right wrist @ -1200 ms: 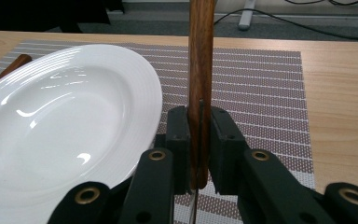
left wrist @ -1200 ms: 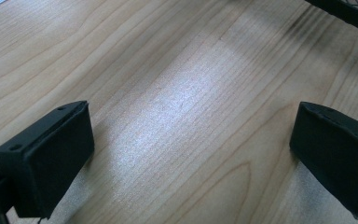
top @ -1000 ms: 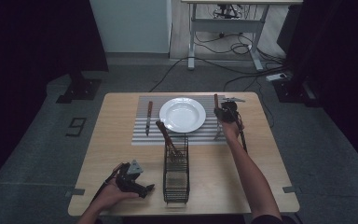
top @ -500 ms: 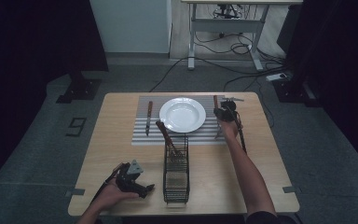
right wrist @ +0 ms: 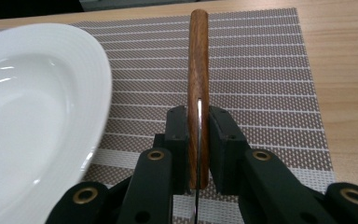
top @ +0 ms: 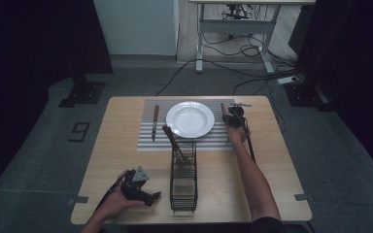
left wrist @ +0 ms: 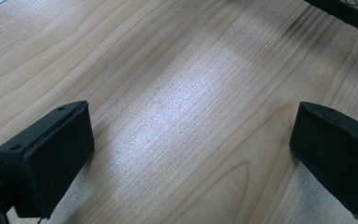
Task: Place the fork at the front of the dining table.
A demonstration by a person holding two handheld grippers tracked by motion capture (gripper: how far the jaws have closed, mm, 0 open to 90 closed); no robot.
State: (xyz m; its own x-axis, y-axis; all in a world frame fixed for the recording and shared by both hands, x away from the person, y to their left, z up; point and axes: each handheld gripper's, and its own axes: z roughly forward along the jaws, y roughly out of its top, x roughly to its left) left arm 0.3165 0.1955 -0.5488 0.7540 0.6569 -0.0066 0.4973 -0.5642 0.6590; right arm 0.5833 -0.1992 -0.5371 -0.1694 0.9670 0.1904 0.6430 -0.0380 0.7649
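Note:
My right gripper (top: pixel 233 118) hovers over the right side of the striped placemat (top: pixel 148 141), just right of the white plate (top: pixel 190 119). It is shut on a wooden-handled utensil (right wrist: pixel 198 70) whose handle points away from the jaws, low over the placemat (right wrist: pixel 261 70) beside the plate (right wrist: pixel 28 116). The utensil's working end is hidden behind the gripper. My left gripper (top: pixel 150 196) rests near the table's front left edge, open, with bare wood between its jaws (left wrist: pixel 191 135).
A wooden-handled knife (top: pixel 154 123) lies on the mat left of the plate. A black wire basket (top: pixel 183 179) stands at front centre, with another wooden-handled utensil (top: pixel 172 141) leaning out of it. Its corner (left wrist: pixel 349 9) is close to my left gripper.

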